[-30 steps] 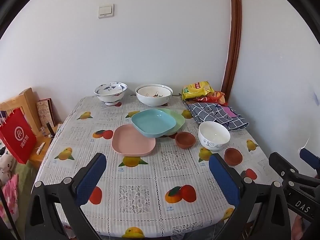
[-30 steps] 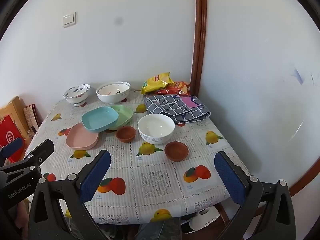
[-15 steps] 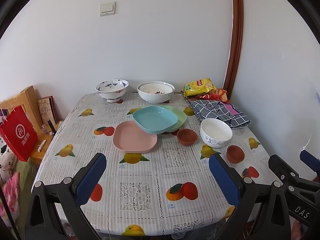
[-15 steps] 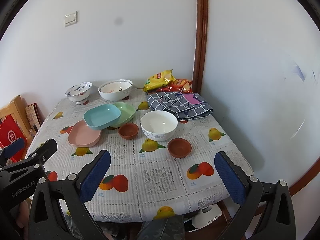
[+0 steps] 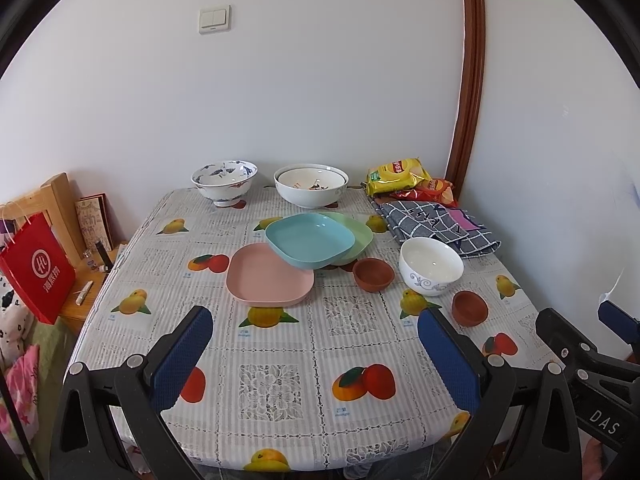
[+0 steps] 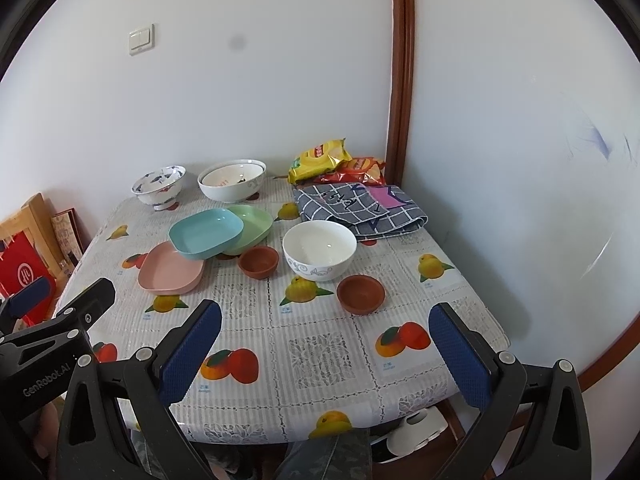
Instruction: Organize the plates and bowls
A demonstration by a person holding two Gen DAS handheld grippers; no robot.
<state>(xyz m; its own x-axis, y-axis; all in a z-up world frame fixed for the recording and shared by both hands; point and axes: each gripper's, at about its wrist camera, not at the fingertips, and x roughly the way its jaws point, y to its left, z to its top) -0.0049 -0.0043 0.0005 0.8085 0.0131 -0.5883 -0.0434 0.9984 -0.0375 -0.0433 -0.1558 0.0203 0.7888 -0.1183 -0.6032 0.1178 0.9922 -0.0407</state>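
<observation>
**Both grippers hovering short of the dishes**

The table (image 5: 280, 360) is carrying three overlapping plates (image 5: 310, 240) at its centre, with a white bowl (image 6: 319, 249) and two brown bowls (image 6: 361, 293) lying to their right. The left gripper (image 5: 316, 352) and right gripper (image 6: 325, 350) are hanging spread and empty over the near edge, the right one sitting nearer the brown bowls ahead
</observation>
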